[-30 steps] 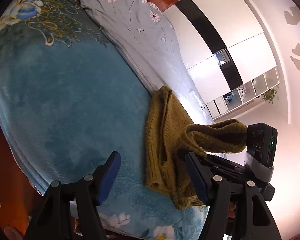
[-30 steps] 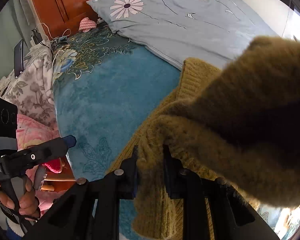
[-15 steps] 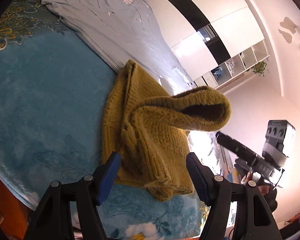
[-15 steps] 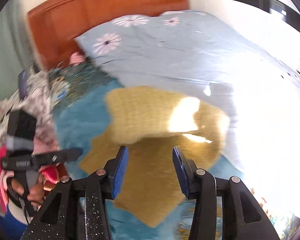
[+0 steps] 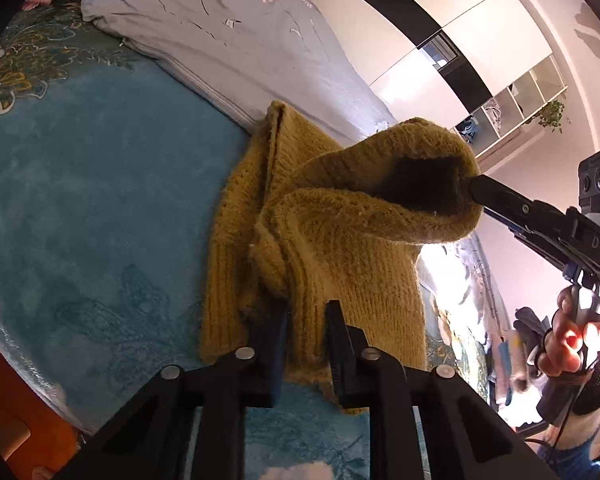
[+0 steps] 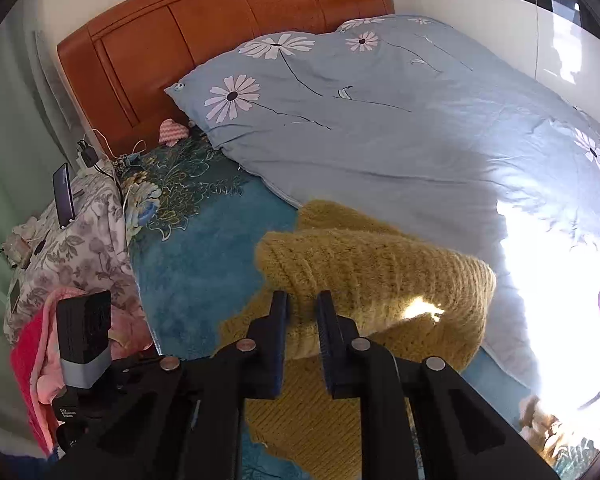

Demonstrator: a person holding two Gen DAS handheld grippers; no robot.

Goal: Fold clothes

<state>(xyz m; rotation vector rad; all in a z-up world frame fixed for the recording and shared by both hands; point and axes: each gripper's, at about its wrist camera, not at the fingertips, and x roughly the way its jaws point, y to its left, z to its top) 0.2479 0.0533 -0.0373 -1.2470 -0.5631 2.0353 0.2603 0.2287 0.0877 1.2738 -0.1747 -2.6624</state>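
A mustard knit sweater (image 5: pixel 324 240) lies on a blue blanket (image 5: pixel 92 208), its far edge touching a daisy-print duvet (image 6: pixel 400 120) at 12 o'clock. The left gripper (image 5: pixel 306 320) is clenched on a thick fold at the near hem; the right gripper (image 6: pixel 302 312) pinches a lifted layer that sags around it. The knit looks soft, bulky and stretchy, not slippery, best held at ribbed edges. A wooden headboard (image 6: pixel 220 28) stands at 11 o'clock.
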